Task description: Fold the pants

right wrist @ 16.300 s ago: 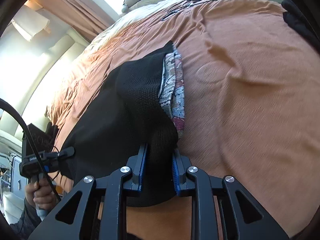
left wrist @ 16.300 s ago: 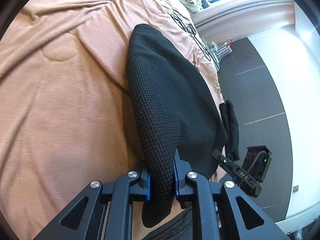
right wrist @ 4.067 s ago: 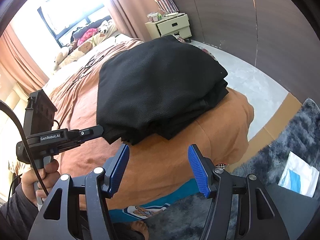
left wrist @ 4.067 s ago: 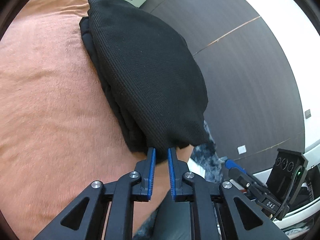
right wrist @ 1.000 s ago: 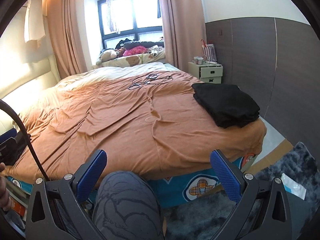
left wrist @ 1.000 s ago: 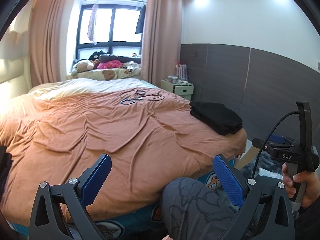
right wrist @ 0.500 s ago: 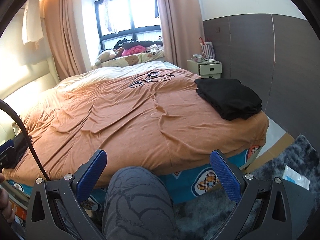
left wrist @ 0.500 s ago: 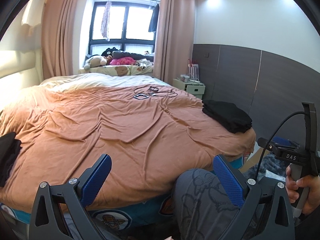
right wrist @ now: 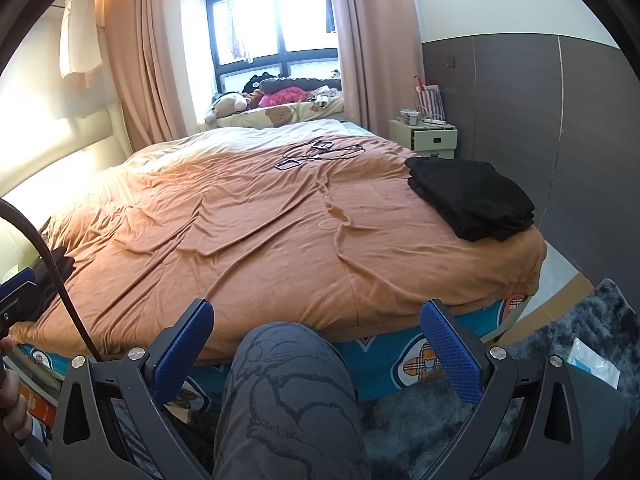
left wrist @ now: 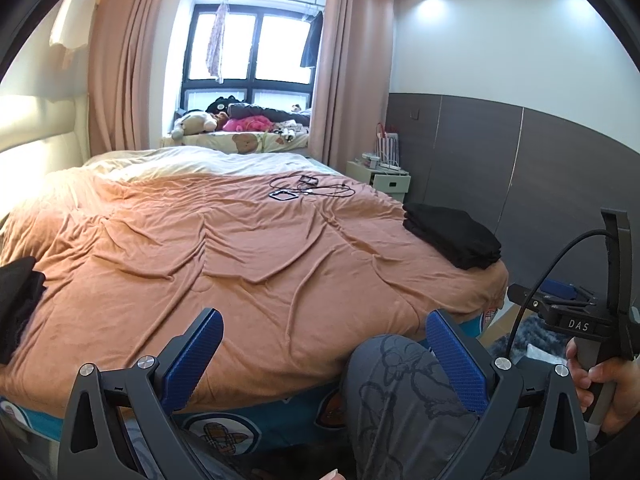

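While both the left gripper (left wrist: 324,354) and right gripper (right wrist: 316,346) gape wide and empty, the folded pants (right wrist: 472,198) lie far ahead-right on the bed (right wrist: 260,240), long axis running away from them.

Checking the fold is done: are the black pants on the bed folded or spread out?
Folded: the black pants sit as a compact, layered stack at the bed's right corner.

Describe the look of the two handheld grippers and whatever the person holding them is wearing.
Both the left gripper and the right gripper have black angular frames with silver bolts and blue ribbed pads on the fingers. The other view of the right gripper shows white "DAS" lettering, a black cable and an upright black plate. The person wears grey trousers with dark line drawings.
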The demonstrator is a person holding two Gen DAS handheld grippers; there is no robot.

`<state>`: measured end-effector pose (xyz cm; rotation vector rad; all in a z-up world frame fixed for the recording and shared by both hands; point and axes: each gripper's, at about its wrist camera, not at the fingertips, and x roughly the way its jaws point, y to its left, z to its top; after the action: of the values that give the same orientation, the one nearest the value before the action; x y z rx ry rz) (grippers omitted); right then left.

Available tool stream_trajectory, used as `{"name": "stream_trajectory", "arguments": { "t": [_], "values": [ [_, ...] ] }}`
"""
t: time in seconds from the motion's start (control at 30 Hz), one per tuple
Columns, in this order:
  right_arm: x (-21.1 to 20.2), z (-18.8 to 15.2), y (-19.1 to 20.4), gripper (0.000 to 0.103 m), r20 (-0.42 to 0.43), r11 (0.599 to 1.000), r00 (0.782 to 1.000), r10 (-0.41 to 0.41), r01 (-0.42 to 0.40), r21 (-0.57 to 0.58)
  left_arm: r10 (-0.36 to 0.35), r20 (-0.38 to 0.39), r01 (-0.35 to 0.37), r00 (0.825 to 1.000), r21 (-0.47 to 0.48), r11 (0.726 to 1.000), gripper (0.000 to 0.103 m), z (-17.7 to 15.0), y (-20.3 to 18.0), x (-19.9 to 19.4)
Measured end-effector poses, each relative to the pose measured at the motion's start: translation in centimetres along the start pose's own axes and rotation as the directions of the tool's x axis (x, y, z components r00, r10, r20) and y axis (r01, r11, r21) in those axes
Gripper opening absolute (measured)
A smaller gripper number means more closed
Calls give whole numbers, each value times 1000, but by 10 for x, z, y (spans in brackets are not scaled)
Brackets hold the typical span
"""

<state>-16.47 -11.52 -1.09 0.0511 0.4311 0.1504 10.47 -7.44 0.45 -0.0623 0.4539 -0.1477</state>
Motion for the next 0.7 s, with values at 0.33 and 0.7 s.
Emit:
{"name": "stream_trajectory", "arguments": {
  "t": [0.33, 0.7],
  "values": [
    [-6, -1, 8, 103, 2, 1000, 1000, -13, 13, -4, 3, 7, -3, 1000, 1, 1000, 102, -3, -2, -5],
    [-15, -5, 13, 103, 17, 1000, 1000, -25, 26, -18, 3, 11, -3, 1000, 8, 1000, 102, -4, -7, -13]
  ]
}}
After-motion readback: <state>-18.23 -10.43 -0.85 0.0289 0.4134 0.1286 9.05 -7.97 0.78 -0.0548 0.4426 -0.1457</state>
